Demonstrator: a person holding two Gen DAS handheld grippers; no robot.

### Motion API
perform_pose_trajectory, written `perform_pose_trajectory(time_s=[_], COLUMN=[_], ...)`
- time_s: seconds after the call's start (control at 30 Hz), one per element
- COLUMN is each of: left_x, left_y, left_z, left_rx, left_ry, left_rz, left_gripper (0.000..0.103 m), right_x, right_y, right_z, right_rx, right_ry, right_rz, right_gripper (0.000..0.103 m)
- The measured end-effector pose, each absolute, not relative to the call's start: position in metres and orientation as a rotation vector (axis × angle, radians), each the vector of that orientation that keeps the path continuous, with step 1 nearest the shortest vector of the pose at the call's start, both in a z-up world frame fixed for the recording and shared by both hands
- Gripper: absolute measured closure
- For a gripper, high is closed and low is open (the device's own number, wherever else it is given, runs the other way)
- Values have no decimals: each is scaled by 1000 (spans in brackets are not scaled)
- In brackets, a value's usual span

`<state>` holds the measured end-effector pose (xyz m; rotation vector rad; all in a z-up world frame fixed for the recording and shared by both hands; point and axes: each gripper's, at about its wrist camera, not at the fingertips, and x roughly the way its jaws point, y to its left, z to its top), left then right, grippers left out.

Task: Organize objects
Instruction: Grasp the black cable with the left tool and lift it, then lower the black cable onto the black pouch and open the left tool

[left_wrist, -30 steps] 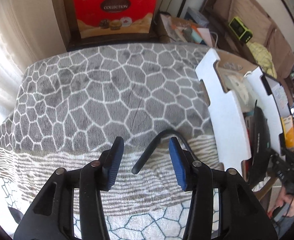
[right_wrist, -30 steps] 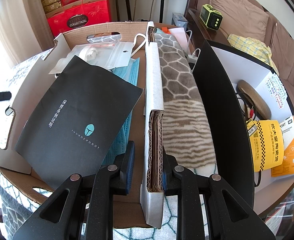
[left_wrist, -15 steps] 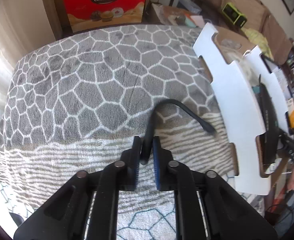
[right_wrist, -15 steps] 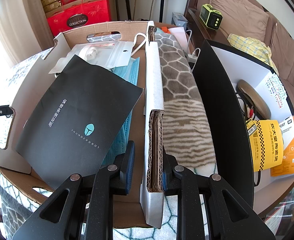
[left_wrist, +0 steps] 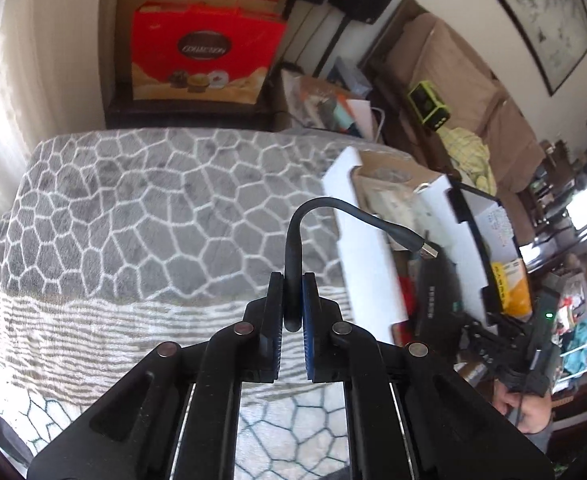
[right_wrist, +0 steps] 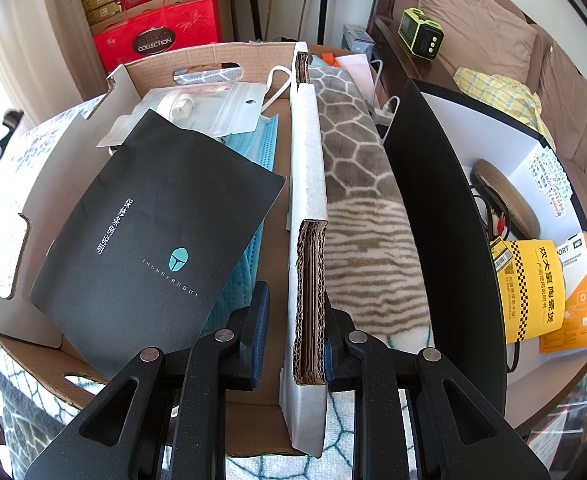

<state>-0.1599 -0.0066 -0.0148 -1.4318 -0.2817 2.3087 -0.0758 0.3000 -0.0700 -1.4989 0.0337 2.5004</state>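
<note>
With left gripper clamped on cable, mid-carry; next, across into box; right gripper loosely astride its wall.

Left gripper, right gripper — black linkage arms, silver pivot screws, blue-padded fingers.

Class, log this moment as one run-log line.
left claw: shut on black USB cable, lifted | right claw: straddling cardboard box wall | box holds black booklet

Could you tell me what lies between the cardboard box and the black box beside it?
In the right wrist view, only a strip of patterned blanket shows between the cardboard box and the black box.
</note>
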Motion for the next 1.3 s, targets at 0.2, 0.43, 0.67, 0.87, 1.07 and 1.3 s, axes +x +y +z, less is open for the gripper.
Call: perform_pose_trajectory(time_s=[0.2, 0.43, 0.67, 0.87, 1.07, 1.3], left_x=[-153, -142, -138, -136, -132, -134], left_y=[43, 97, 124, 132, 122, 103], left_z=[-3, -13, -22, -26, -16, -19], left_rx=[-1404, -1414, -1428, -1436, -1396, -1411], left_ry=[-183, -101, -37, -12, -28, -30], left_rz=[2259, 2198, 2192, 2213, 2240, 2336], left_gripper=[95, 95, 95, 86, 63, 55], right_x=[-76, -76, -76, -76, -76, -77], right_y=[301, 300, 300, 299, 297, 296], right_z=[-70, -70, -70, -70, -70, -71], right_rx=[-1502, -1502, -1502, -1501, -1500, -1500], right_ry=[29, 29, 29, 31, 34, 35], right_rz=[2498, 2498, 2497, 2498, 2499, 2500], right_gripper=[81, 81, 81, 81, 81, 81])
